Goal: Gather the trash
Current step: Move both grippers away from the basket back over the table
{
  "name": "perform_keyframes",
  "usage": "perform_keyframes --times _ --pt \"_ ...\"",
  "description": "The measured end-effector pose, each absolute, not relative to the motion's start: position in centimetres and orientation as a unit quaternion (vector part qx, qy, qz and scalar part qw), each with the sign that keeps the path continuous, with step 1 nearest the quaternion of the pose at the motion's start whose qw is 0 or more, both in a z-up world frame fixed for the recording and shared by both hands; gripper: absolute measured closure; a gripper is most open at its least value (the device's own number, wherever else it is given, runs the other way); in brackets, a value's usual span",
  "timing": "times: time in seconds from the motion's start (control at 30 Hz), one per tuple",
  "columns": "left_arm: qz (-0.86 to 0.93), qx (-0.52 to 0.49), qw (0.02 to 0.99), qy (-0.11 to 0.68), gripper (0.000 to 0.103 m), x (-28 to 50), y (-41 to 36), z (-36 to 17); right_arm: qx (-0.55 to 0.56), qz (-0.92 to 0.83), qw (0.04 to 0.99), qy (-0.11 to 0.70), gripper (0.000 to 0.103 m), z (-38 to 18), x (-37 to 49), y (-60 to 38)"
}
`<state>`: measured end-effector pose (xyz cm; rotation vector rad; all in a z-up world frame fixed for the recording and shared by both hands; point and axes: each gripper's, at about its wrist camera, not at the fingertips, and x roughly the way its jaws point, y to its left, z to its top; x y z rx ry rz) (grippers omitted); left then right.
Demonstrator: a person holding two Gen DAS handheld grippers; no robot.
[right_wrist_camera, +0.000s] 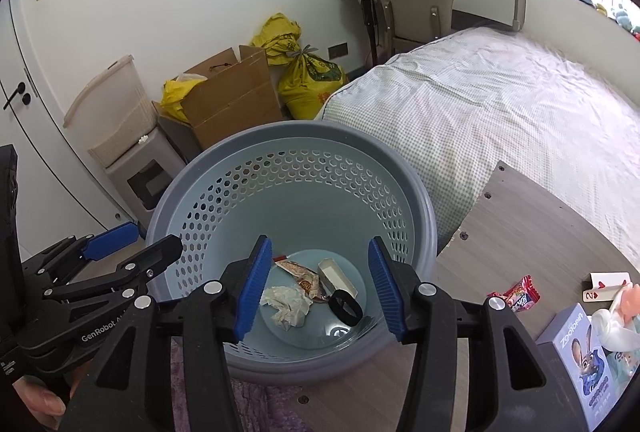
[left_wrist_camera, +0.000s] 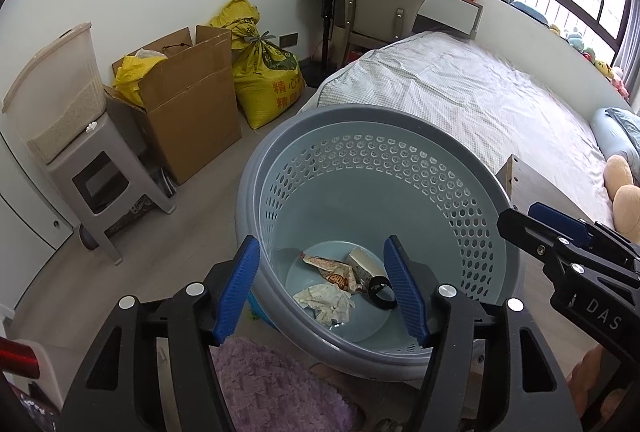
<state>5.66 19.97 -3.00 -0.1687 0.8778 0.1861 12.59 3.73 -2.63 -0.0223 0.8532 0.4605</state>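
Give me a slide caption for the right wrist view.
Open right gripper above blue basket holding crumpled trash.

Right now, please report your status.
Both tools open, empty, over grey perforated plastic basket. Crumpled white tissue inside. Red candy wrapper on table. Nothing blocking.

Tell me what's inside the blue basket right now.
In the blue basket lie a crumpled tissue, a snack wrapper, a small open box and a black ring. Anything beneath them is hidden.

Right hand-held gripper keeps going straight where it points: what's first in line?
Probably the trash on the basket floor, the crumpled paper or wrapper; right hand-held gripper is open and empty. Depth unclear.
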Motion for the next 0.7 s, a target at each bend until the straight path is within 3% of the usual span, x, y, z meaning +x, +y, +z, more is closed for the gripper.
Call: perform_keyframes --times 0.43,0.7 --pt "0.089 -0.079 0.903 0.414 0.037 4.7 19.4 -2.2 -0.007 0.220 0.888 0.404 0.049 -2.4 11.7 2.6" --pt "0.090 -0.077 0.905 0.409 0.034 3.9 18.9 -1.8 -0.003 0.212 0.893 0.396 0.040 -1.9 10.6 1.5"
